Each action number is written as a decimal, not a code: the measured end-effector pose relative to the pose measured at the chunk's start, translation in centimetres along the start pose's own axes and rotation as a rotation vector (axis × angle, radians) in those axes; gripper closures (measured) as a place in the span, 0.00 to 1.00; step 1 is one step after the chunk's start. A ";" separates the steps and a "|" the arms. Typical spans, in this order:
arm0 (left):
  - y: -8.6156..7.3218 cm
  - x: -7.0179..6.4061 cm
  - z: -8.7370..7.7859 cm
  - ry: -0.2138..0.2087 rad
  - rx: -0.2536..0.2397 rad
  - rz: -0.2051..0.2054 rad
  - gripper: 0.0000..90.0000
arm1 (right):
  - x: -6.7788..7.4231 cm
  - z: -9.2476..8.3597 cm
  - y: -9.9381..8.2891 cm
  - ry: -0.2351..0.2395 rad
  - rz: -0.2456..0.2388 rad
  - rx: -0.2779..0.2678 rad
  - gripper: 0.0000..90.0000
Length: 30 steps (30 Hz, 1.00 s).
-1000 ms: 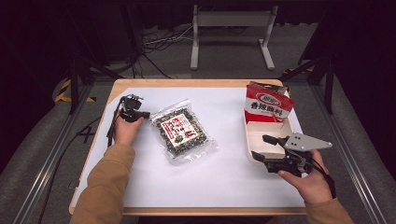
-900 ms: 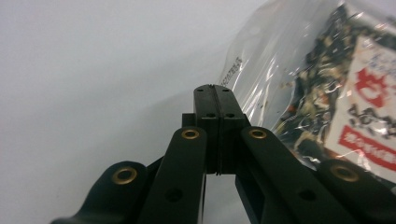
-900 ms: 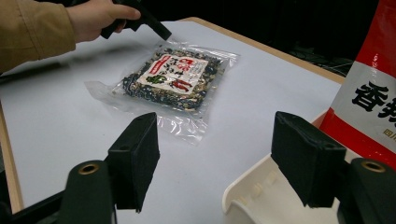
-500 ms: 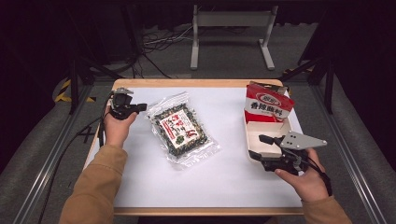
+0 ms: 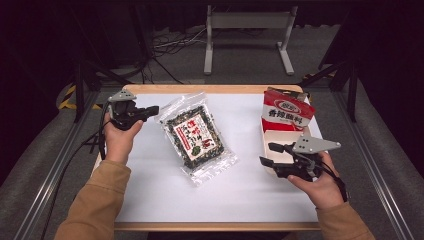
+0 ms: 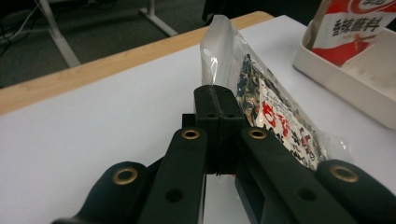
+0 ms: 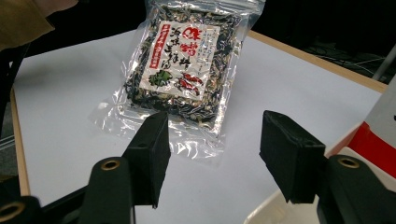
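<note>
White table (image 5: 150, 200), seaweed packet (image 5: 196, 137), red-lettered label.

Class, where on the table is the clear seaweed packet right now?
In the high view the clear seaweed packet lies left of centre on the white table, its top-left corner pinched by the left claw, left of the white tray.

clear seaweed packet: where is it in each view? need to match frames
High view: clear seaweed packet centre-left on the table, its far-left corner pinched in the left gripper.
Left gripper view: rising just beyond the shut jaws, centre-right.
Right gripper view: top centre, beyond the open jaws.
Shared landmark: white bin, right of the packet.
</note>
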<state>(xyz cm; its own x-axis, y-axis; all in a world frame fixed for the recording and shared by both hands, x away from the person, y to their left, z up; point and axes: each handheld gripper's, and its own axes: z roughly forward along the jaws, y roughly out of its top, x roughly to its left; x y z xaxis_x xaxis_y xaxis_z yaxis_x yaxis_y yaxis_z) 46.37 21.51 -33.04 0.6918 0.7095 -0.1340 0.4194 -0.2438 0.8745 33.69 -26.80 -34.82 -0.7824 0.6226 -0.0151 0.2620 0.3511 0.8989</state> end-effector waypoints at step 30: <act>1.7 -10.9 -6.0 -0.179 -0.206 0.264 1.00 | -0.6 6.0 4.9 0.063 -0.065 0.035 0.31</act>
<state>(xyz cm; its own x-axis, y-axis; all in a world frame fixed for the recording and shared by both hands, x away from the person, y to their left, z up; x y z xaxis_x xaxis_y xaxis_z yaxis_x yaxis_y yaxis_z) 36.02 17.38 -27.25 0.8595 0.5090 0.0453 0.0983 -0.2517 0.9628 38.77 -21.27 -33.05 -0.8320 0.5530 -0.0445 0.2283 0.4143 0.8810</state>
